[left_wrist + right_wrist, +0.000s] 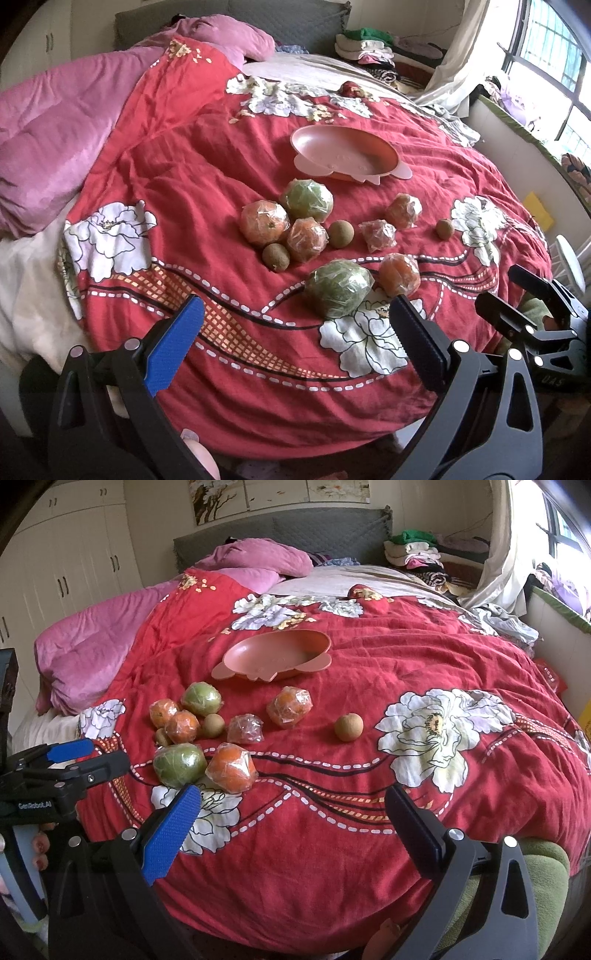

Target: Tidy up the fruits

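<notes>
We judge the task not yet begun: the pink dish (345,157) on the bed (207,177) holds no fruit, and the wrapped fruits (306,225) lie loose on the red cover near it. Our left tool (295,325) and right tool (293,808) hang wide, holding nothing, at the near edge.
</notes>
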The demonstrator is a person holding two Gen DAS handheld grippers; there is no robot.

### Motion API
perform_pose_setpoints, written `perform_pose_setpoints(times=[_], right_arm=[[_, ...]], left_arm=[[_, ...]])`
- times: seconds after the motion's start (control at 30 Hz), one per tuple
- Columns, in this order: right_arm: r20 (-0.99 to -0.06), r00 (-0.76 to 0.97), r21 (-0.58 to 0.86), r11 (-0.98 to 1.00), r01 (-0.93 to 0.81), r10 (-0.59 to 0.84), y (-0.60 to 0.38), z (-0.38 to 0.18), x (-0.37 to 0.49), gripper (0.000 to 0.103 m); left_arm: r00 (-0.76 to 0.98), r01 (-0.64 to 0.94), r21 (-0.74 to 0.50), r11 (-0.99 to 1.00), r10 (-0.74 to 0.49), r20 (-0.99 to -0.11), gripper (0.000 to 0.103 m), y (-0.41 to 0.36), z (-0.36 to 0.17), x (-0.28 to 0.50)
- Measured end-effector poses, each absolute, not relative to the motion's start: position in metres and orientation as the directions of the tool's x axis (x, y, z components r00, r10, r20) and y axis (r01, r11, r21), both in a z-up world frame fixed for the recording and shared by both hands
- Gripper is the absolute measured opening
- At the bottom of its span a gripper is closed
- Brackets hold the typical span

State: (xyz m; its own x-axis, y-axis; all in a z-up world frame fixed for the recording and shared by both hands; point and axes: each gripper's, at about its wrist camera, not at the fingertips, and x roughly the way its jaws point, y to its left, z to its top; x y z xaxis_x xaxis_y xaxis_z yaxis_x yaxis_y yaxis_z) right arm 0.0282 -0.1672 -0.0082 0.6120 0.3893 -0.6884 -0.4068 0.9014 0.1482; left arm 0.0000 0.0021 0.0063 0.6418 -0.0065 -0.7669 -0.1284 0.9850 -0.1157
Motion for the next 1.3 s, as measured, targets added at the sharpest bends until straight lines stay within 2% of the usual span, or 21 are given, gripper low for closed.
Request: perform_pose_setpoints(times=[0.53,0.73,0.8,1.07,1.3], right_arm=[[-0.723,0.562,0.15,0.886,-0.438,0.401,-0.155,-0.022,0.037,0.099],[-0.726,0.554,0.161,0.884,-0.44,0.408,-0.158,-0.026,0.042,0.099],[-0.728,0.549,0.163,0.882,-0.442,0.41,-0.158,-0.026,0.042,0.099],[-0.741,0.519,0.175,0.868,-0.465,0.427,-0.158,-0.032,0.051,0.099],[-0.746,0.492,0.173,0.845,-0.507,0.448,-0.15,-0.038,0.056,0.099]], left_arm=[[0.61,-0.036,-0.172,0.984,-0.115,-0.784,0.093,-0.014,-0.008,0.011],[0.561,0.025,-0.185,0.982,-0.167,-0.811,0.072,-0.009,-0.019,0.032],[0.543,0.046,-0.199,0.979,-0.192,-0.818,0.062,-0.01,-0.022,0.037],[0.491,0.088,-0.215,0.973,-0.23,-0.84,0.05,-0.015,-0.038,0.052],[0.482,0.095,-0.221,0.971,-0.239,-0.843,0.046,-0.013,-0.045,0.061]])
